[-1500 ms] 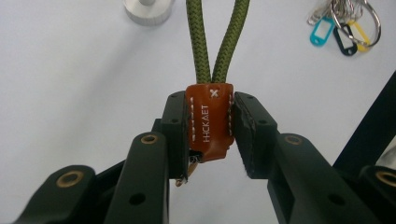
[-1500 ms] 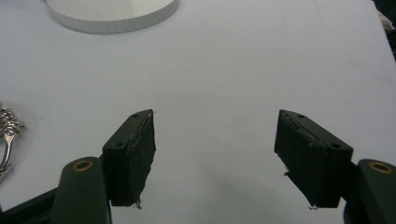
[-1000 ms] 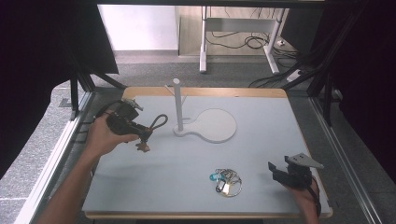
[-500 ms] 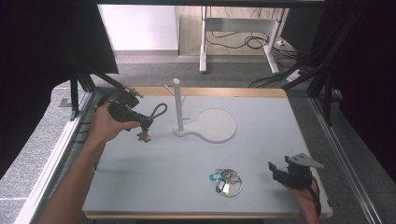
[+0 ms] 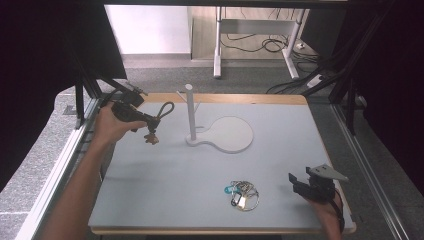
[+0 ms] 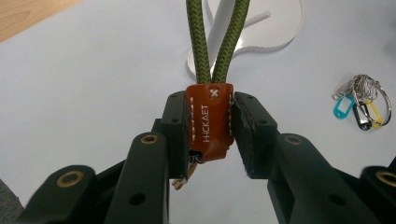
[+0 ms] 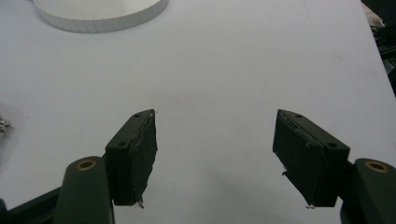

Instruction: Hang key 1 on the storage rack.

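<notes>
Rope-loop keychain [image 6: 209,116] hangs just left of the white peg stand [image 5: 191,112], above the counter [image 5: 200,175]; we pinch its leather tab in the left gripper [image 6: 209,140], loop free for hooking. Our right gripper [image 7: 215,156] rests spread, well right of the stand.

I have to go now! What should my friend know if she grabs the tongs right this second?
Left tongs: shut on the brown leather tab of the green rope keychain, held up in the air left of the white peg stand.
Right tongs: open, holding nothing, low at the table's near right corner.
Key bunch: lies on the table, left of the right tongs.
Done: keychain picked up.
Left, probably: hang its loop over the peg, then see to the key bunch.
</notes>
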The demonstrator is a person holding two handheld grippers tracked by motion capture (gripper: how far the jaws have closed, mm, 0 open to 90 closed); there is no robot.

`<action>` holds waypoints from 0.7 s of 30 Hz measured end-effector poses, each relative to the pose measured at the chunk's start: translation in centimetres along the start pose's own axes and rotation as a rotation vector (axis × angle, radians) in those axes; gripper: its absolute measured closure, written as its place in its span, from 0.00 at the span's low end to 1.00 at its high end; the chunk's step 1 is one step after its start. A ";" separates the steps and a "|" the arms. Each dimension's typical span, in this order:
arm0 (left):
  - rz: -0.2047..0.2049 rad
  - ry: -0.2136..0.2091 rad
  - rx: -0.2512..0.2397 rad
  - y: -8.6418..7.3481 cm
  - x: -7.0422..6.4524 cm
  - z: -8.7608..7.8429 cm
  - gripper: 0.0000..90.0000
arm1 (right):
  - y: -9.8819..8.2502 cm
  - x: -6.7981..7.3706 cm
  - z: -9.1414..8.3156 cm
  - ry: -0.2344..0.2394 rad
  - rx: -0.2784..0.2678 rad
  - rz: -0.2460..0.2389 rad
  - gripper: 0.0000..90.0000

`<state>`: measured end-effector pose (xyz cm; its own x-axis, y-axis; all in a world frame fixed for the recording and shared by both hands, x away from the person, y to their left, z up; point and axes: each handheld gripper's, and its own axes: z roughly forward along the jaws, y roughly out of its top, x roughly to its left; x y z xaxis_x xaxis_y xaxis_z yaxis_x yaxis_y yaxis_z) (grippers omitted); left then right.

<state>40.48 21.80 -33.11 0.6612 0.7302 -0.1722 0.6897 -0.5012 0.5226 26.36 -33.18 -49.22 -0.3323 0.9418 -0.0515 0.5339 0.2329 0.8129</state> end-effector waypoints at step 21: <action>-0.035 -0.009 -0.066 2.6 0.7 -0.9 0.75 | 0.1 0.1 -0.1 -0.023 -0.010 -0.009 0.34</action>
<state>42.42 21.44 -31.13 0.6400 0.7423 -0.1985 0.6914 -0.4436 0.5702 26.24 -33.08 -49.08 -0.3195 0.9449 -0.0721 0.5227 0.2391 0.8183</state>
